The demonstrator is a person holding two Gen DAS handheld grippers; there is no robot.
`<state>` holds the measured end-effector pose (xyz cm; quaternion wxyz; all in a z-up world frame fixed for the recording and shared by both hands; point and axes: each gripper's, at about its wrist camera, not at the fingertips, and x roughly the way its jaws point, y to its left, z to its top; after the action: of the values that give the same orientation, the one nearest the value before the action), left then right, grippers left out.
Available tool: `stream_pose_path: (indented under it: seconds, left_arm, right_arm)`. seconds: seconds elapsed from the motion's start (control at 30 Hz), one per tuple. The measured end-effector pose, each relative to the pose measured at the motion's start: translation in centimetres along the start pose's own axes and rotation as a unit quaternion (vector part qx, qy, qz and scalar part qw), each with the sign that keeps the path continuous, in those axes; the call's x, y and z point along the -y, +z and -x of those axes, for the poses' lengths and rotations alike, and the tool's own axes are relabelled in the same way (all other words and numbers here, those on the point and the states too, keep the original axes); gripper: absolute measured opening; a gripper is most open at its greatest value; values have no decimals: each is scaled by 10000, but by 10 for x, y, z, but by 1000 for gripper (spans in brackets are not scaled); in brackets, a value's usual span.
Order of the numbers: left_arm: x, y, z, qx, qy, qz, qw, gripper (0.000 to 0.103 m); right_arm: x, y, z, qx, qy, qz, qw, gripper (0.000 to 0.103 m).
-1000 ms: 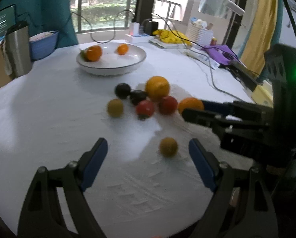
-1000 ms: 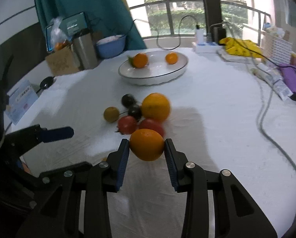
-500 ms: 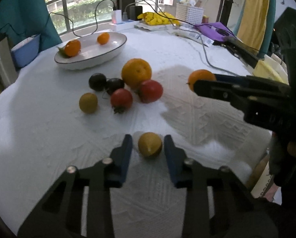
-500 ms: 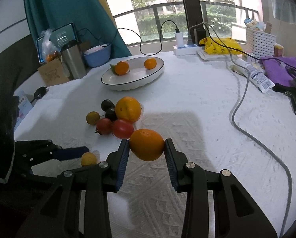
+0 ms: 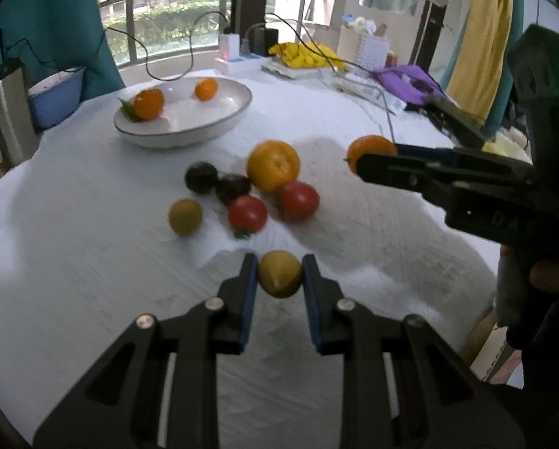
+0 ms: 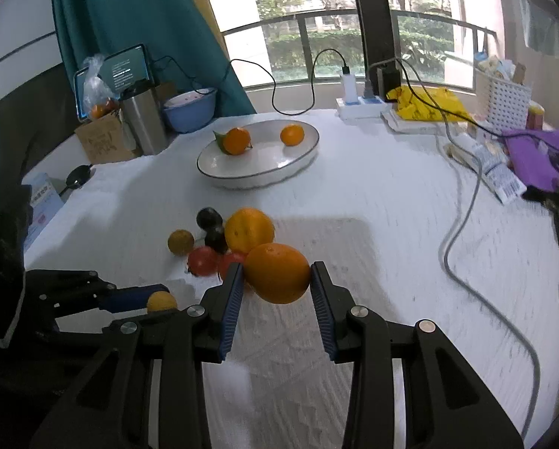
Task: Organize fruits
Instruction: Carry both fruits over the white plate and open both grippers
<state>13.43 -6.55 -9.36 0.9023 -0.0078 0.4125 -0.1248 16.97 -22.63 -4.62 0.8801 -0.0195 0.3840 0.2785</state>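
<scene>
1. Fruit first: our left gripper [image 5: 280, 276] is clamped on a small yellow fruit [image 5: 279, 274], low centre of the left wrist frame.
2. Our right gripper [image 6: 276, 278] squeezes an orange [image 6: 277, 273], centre of the right wrist frame.
3. We see the white bowl [image 6: 302, 157] above.

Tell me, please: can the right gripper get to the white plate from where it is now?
Probably yes. The right gripper, shut on an orange, has bare cloth ahead up to the white plate; the loose fruit cluster lies slightly left.
</scene>
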Motion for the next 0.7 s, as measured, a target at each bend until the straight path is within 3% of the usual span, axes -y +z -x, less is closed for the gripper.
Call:
stream_pose_path:
  seconds: [0.7]
  left_arm:
    - [-62, 56, 4, 565, -112, 307, 9979, 25]
  right_arm:
    - [-22, 69, -32, 43, -105, 361, 9993, 39]
